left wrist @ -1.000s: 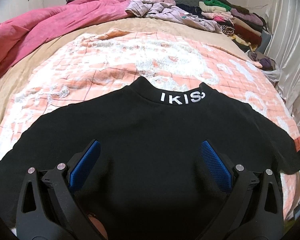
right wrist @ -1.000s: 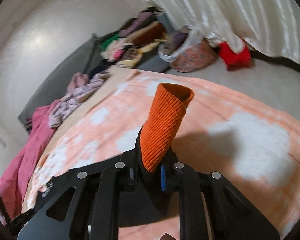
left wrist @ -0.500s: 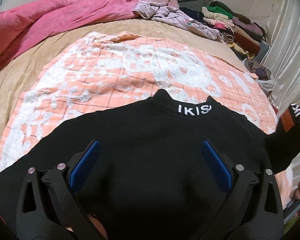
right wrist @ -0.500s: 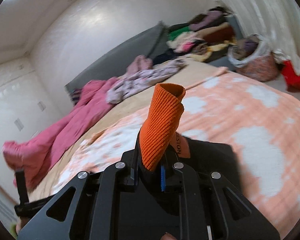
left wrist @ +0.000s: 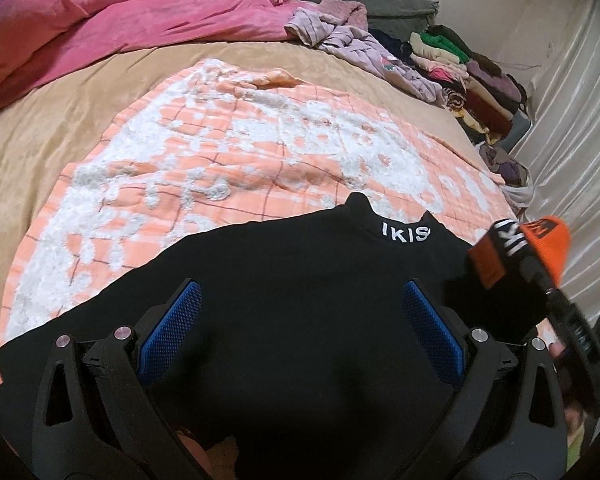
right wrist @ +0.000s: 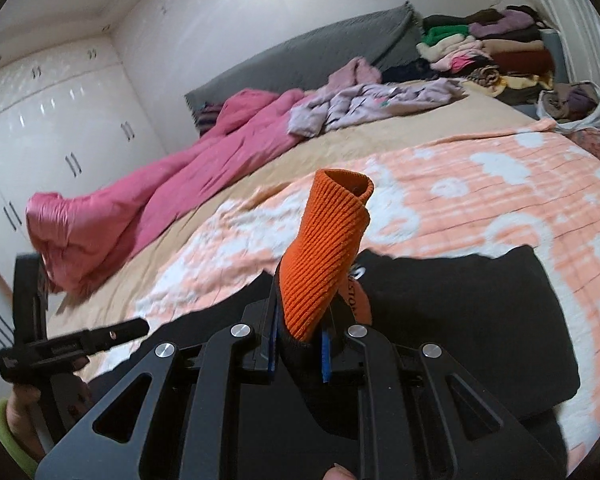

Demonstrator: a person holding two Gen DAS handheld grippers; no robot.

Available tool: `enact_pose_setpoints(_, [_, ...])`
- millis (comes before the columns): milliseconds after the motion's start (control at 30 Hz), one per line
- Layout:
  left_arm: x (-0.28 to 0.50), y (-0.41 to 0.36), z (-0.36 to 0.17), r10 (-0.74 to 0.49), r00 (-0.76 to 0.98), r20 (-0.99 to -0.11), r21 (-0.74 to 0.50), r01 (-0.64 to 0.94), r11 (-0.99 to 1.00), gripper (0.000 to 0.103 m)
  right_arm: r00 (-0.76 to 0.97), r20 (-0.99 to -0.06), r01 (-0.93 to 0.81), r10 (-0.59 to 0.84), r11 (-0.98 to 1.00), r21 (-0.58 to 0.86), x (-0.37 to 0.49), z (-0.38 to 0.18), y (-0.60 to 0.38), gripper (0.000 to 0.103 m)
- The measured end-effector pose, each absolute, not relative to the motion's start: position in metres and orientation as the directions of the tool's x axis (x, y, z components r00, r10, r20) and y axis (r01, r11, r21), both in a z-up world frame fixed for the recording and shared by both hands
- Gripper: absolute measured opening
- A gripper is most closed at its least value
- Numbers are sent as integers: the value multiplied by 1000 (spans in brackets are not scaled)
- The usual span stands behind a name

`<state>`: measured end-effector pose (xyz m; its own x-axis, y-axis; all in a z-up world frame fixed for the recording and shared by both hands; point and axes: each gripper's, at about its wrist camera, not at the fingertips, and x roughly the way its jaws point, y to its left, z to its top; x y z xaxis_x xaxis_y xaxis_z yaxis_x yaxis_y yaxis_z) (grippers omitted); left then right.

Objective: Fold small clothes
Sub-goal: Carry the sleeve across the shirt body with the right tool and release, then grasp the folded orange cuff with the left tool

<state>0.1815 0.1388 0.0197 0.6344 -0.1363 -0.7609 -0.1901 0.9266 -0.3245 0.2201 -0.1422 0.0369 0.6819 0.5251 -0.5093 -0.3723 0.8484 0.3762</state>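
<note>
Black sweater (left wrist: 284, 320) is lying flat on the peach blanket (left wrist: 228, 160) on the bed. Left tongs (left wrist: 300, 328) hang wide open over its middle, gripping nothing. Right tongs (right wrist: 300, 344) pinch the sweater's orange cuff (right wrist: 324, 248), sleeve lifted, jaws just starting to open with the cuff between them.
</note>
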Motion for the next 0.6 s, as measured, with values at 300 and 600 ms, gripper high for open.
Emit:
enact_pose_setpoints(300, [172,155,6,-181,619,-764,-387,-214,897,94,591,-550,-444,590,807,389,210,23,-100,53])
enact_pose_setpoints(600, [175,132,-15,-283,555,-782,-435,-160,886,60,627,-584,-367,516,856,363,210,23,-136,58])
